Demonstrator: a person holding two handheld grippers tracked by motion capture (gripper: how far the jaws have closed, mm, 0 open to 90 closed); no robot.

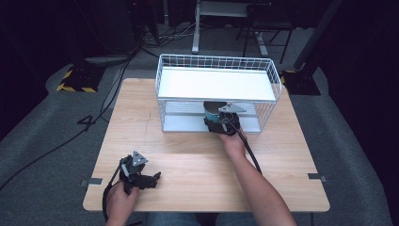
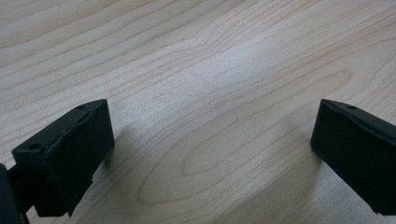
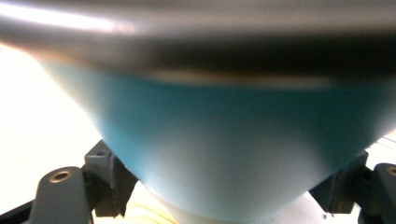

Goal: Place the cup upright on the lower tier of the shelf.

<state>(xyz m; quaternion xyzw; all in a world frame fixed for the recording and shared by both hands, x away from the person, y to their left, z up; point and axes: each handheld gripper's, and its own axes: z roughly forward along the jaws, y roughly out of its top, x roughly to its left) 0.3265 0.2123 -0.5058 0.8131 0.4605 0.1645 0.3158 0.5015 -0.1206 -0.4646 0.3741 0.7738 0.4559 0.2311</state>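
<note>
- While reaching under the top shelf of a white wire rack (image 1: 268,75), right claw (image 1: 221,123) clamped on a teal bowl (image 1: 212,111), jaws pressed against the bowl's lower sides in the right gripper view.
- Teal bowl (image 3: 224,154) directly ahead of that claw, at the rack's lower shelf (image 1: 188,123); resting there or hovering just above, impossible to tell.
- Top shelf close above the claw and the bowl's rim; likely risk of knocking the rim on it if lifted too steeply.
- Sloped, smooth bowl wall between the jaws; possible slip upward out of the grip, since the sides taper toward the base.
- Wire front edge just below the claw; risk of snagging the trailing cable (image 1: 249,150).
- Left claw (image 1: 151,179) wide open, empty, lying on the wooden tabletop (image 1: 188,155), well apart from the rack; bare wood between its jaws.
</note>
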